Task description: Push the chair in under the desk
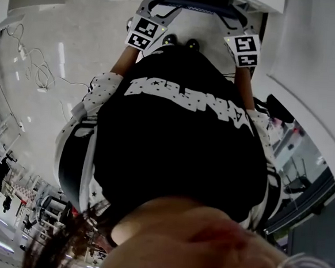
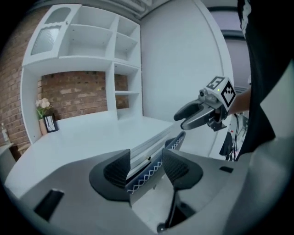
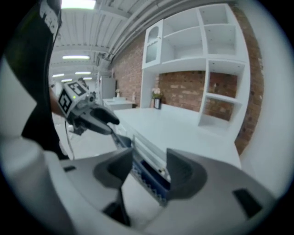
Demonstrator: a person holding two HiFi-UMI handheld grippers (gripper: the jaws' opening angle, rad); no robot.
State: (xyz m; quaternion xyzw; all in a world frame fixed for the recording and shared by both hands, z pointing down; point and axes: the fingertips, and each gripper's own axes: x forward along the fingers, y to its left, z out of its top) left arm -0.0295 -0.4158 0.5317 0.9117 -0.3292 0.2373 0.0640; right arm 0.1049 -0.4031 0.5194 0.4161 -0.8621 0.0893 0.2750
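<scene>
Forearms (image 1: 122, 62) stretch forward, left gripper (image 2: 146, 165) and right gripper (image 3: 149, 166) open-fingered at chair back (image 2: 177, 141).

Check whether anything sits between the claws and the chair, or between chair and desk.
Nothing visible. The open left claw and open right claw look straight at the blue, white-stitched chair back, with nothing between. The back already lies along the edge of the white desk.

The chair (image 2: 146, 176) is blue with white zigzag stitching. The tabletop (image 2: 82, 135) is white, the wall (image 2: 76, 92) red-brown brick.
</scene>
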